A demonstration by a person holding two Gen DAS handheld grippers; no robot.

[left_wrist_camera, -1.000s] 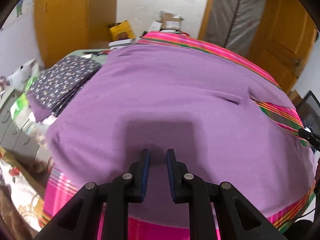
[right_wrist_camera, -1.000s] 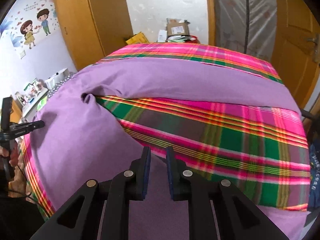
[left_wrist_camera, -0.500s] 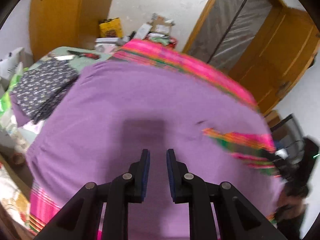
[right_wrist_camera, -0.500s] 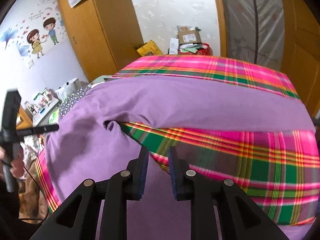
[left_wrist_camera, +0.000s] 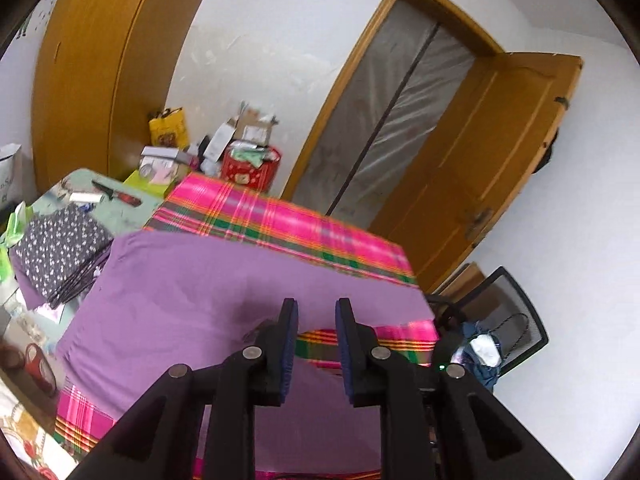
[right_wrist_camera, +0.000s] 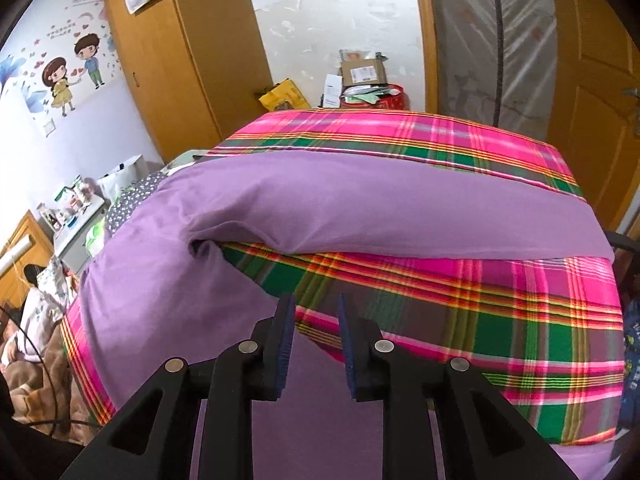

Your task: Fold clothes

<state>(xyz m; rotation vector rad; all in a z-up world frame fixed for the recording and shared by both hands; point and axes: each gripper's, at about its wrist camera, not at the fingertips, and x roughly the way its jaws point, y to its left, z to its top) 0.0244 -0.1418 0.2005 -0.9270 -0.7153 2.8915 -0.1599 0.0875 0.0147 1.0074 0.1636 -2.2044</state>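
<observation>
— Two grippers, both held above the bed. Left gripper [left_wrist_camera: 316, 344]?
— Jaws parted, nothing between them. Right gripper [right_wrist_camera: 314, 340] the same: a clear gap, empty.
— Where's the garment?
— Purple garment [right_wrist_camera: 360, 204] lies spread on the pink-and-green plaid blanket [right_wrist_camera: 460, 312]. One long band runs across the far part of the bed; a second section comes down the left side toward the camera. They meet at a puckered fold, left of centre.
— Contact?
— None. Both grippers hover apart from the cloth.
— Surroundings?
— Folded dotted dark fabric [left_wrist_camera: 60, 252] sits just left of the garment, on a side surface. Wooden wardrobe [right_wrist_camera: 180, 52] behind, open door [left_wrist_camera: 480, 160] to the right, a mesh chair [left_wrist_camera: 508, 320] beside the bed.
</observation>
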